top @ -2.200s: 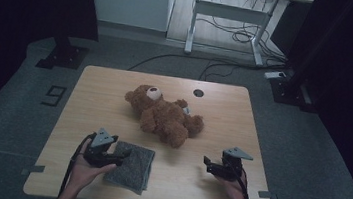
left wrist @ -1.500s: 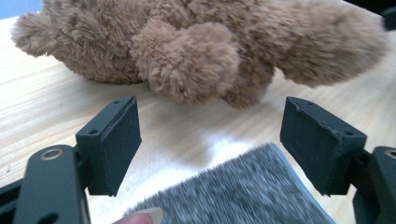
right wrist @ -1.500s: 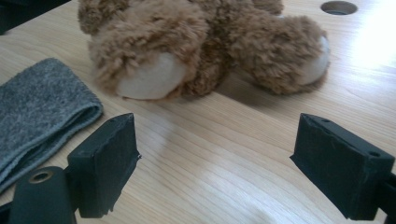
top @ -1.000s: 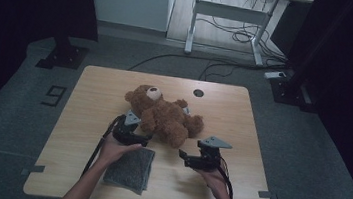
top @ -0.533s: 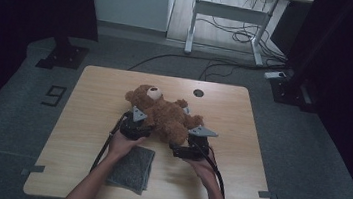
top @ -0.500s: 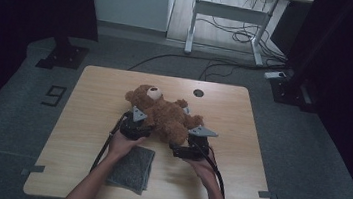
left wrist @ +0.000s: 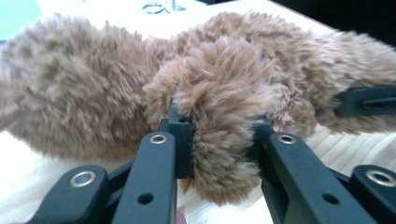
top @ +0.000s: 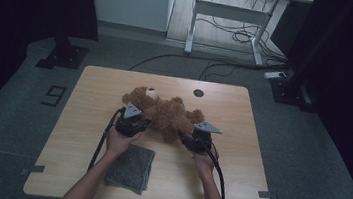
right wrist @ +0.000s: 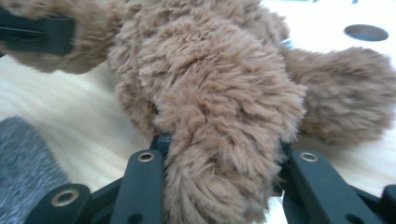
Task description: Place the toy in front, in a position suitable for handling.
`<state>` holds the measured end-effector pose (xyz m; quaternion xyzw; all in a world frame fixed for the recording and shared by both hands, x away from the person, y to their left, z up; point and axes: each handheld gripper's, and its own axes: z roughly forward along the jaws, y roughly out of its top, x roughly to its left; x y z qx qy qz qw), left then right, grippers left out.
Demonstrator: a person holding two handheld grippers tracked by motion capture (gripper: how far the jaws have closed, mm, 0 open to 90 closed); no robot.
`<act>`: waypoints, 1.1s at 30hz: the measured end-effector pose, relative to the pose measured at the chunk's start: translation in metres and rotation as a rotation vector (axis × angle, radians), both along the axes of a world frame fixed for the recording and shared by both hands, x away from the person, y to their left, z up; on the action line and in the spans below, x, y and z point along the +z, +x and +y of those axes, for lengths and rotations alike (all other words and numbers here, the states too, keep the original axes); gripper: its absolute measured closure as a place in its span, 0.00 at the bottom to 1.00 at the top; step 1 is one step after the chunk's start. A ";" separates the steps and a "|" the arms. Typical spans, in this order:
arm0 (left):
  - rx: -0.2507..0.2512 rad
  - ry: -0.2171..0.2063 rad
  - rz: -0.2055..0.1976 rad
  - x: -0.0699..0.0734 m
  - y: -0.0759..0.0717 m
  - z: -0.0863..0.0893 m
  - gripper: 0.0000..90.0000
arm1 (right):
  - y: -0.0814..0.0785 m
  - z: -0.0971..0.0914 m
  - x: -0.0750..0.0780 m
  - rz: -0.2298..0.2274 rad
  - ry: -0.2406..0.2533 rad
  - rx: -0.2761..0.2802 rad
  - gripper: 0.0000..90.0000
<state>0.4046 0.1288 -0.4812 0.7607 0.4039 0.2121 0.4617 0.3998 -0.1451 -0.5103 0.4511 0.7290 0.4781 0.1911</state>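
- Teddy bear (top: 163, 113) of brown plush lies on its back near the middle of the wooden table (top: 89, 94), head toward the far left; a grey cloth (top: 130, 167) lies folded on the near side of the bear, apart from it.
- Plush like this should be light, soft and squashy, not slippery or fragile; a limb gives the surest hold.
- Left gripper (top: 136, 124) has just been closing, and its jaws now pinch one furry limb (left wrist: 219, 140) on the bear's near side.
- Right gripper (top: 185, 139) has just clamped on another limb (right wrist: 219, 186), toward the bear's legs.
- Limbs may stretch under a lift, so the body could sag between the two holds.
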 end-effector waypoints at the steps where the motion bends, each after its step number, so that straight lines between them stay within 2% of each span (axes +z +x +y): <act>1: -0.011 -0.004 -0.017 0.006 -0.002 -0.001 0.80 | 0.001 -0.002 0.002 -0.010 -0.001 -0.010 0.70; 3: -0.015 -0.006 -0.027 0.010 -0.003 -0.002 0.80 | 0.001 -0.003 0.003 -0.016 -0.003 -0.015 0.71; 4: -0.021 -0.020 -0.043 0.017 -0.004 -0.002 0.81 | 0.001 -0.005 0.008 -0.042 -0.002 -0.021 0.71; 7: -0.033 -0.040 -0.065 0.029 -0.008 -0.003 0.81 | 0.000 -0.008 0.016 -0.070 0.005 -0.032 0.71; 8: -0.033 -0.040 -0.065 0.029 -0.008 -0.003 0.81 | 0.001 -0.010 0.019 -0.078 0.006 -0.032 0.71; 12: -0.057 -0.051 -0.090 0.041 -0.017 -0.006 0.81 | 0.002 -0.018 0.027 -0.091 0.010 -0.027 0.71; 14: -0.077 -0.060 -0.088 0.044 -0.023 -0.009 0.81 | 0.005 -0.029 0.032 -0.086 0.016 -0.032 0.71; 16: -0.092 -0.059 -0.088 0.044 -0.028 -0.013 0.81 | 0.005 -0.032 0.032 -0.087 0.016 -0.034 0.71; 17: -0.102 -0.054 -0.086 0.043 -0.031 -0.015 0.81 | 0.004 -0.038 0.033 -0.082 0.016 -0.036 0.71; 22: -0.124 -0.042 -0.058 0.031 -0.035 -0.025 0.81 | -0.002 -0.045 0.030 -0.075 0.007 -0.038 0.71; 23: -0.132 -0.043 -0.036 0.024 -0.036 -0.027 0.81 | -0.004 -0.049 0.027 -0.067 0.015 -0.042 0.70; 27: -0.141 -0.032 -0.008 0.014 -0.038 -0.030 0.80 | -0.006 -0.054 0.019 -0.050 0.020 -0.040 0.69; 29: -0.142 -0.028 0.005 0.008 -0.039 -0.031 0.80 | -0.005 -0.056 0.009 -0.023 0.023 -0.034 0.68; 33: -0.148 -0.023 0.025 0.004 -0.038 -0.027 0.74 | -0.005 -0.059 0.001 -0.009 0.072 -0.030 0.67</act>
